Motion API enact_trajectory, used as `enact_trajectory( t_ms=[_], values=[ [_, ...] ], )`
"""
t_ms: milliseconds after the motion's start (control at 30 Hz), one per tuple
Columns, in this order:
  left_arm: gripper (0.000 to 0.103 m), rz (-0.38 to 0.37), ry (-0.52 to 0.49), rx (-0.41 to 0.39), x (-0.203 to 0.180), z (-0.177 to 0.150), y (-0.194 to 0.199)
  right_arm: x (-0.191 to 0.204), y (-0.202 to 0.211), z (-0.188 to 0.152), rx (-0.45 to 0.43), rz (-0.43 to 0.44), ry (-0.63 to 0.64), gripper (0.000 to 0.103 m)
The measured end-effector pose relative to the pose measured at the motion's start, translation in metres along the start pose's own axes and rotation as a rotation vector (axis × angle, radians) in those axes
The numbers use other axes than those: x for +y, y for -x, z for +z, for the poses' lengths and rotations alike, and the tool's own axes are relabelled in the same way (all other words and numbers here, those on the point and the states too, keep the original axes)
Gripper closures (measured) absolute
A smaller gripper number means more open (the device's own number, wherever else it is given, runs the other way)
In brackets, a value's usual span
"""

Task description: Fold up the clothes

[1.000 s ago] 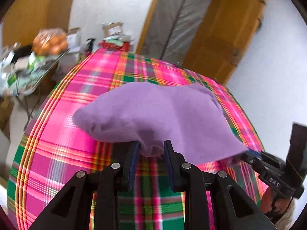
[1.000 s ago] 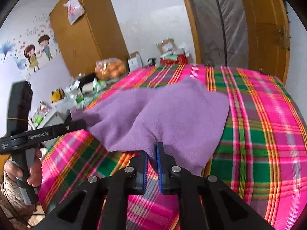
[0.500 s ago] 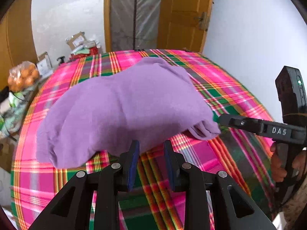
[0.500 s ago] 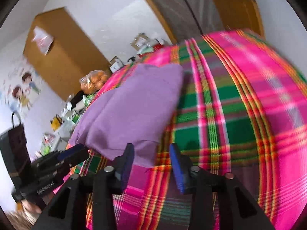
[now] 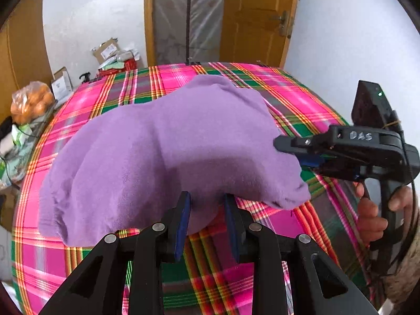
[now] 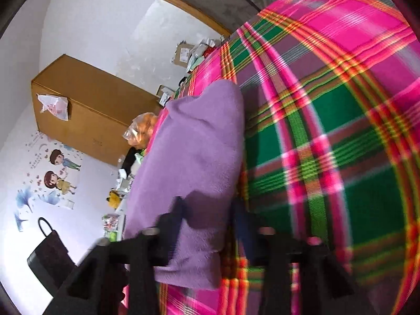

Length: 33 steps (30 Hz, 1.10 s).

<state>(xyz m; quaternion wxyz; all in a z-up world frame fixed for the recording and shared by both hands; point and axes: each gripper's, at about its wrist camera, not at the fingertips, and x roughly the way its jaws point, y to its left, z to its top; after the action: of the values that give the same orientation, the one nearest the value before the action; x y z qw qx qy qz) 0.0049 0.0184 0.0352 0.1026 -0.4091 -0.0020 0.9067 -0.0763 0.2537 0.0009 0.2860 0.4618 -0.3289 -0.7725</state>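
Both claws released; fuzzy purple garment point(image 5: 162, 152) lies rumpled on plaid cloth point(image 5: 296, 105).

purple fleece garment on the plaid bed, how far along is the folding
Done: the soft purple fleece garment already lies doubled over in a thick bundle on the pink and green plaid bedspread. In hand: neither tool grips it; the left tool is open at its near edge, and the right tool is open at its right end. Left: the bundle looks lumpy and uneven, so probably squaring up or another fold.
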Motion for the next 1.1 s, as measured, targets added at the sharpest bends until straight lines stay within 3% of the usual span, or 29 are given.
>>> enact_trajectory(
  t_ms=[133,300,433,700,1100],
  values=[
    [0.079,-0.036,0.057,-0.020,0.010,0.003,0.003,0.017,0.004,0.001,-0.043,-0.023,0.066,0.092],
    [0.085,-0.042,0.104,-0.047,0.021,0.005,0.008,0.054,0.020,0.004,-0.131,0.004,0.172,0.093],
    [0.087,-0.043,0.140,-0.068,0.031,0.007,0.011,0.081,0.026,0.006,-0.153,0.037,0.235,0.093],
    [0.088,-0.038,0.207,-0.081,0.052,0.004,0.015,0.131,0.001,0.009,-0.139,0.102,0.321,0.093],
    [0.089,-0.047,0.284,-0.063,0.080,-0.012,0.013,0.168,-0.054,0.006,-0.051,0.160,0.361,0.093]
  ],
)
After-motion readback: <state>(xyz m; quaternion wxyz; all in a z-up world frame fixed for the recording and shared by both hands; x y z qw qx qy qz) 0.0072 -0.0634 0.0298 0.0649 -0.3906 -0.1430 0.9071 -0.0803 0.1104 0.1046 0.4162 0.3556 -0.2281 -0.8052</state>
